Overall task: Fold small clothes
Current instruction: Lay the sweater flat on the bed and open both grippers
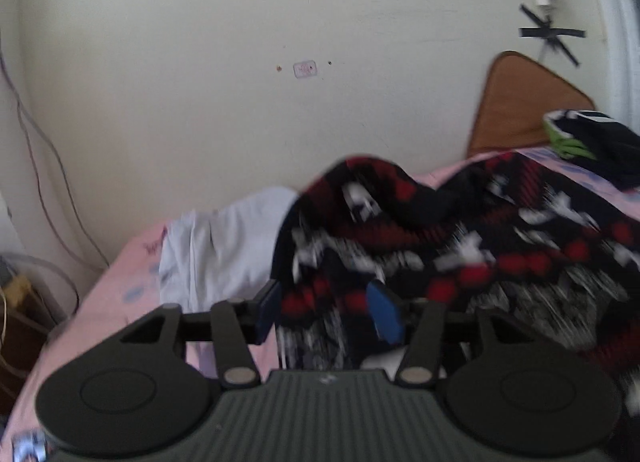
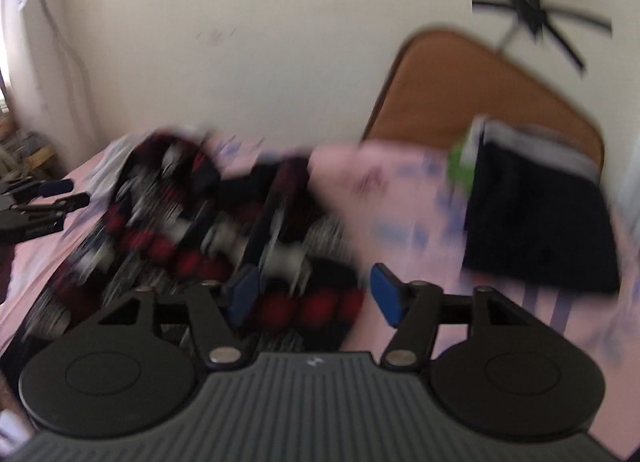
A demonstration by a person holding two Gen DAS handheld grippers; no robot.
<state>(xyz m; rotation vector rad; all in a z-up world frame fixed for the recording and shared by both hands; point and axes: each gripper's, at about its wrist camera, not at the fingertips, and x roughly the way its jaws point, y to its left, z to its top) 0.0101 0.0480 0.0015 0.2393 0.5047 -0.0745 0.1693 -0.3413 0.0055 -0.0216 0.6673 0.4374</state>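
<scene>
A crumpled black, red and white patterned garment [image 1: 460,246] lies heaped on a bed covered by a pink printed sheet [image 1: 116,294], beside a folded white cloth [image 1: 224,250]. The left gripper [image 1: 328,310] has its blue-padded jaws spread, fabric lying between them without being pinched. The right gripper [image 2: 316,298] also stands spread over the garment's near edge (both views are blurred). A folded dark garment with green trim [image 2: 536,218] rests near the brown headboard [image 2: 460,94].
</scene>
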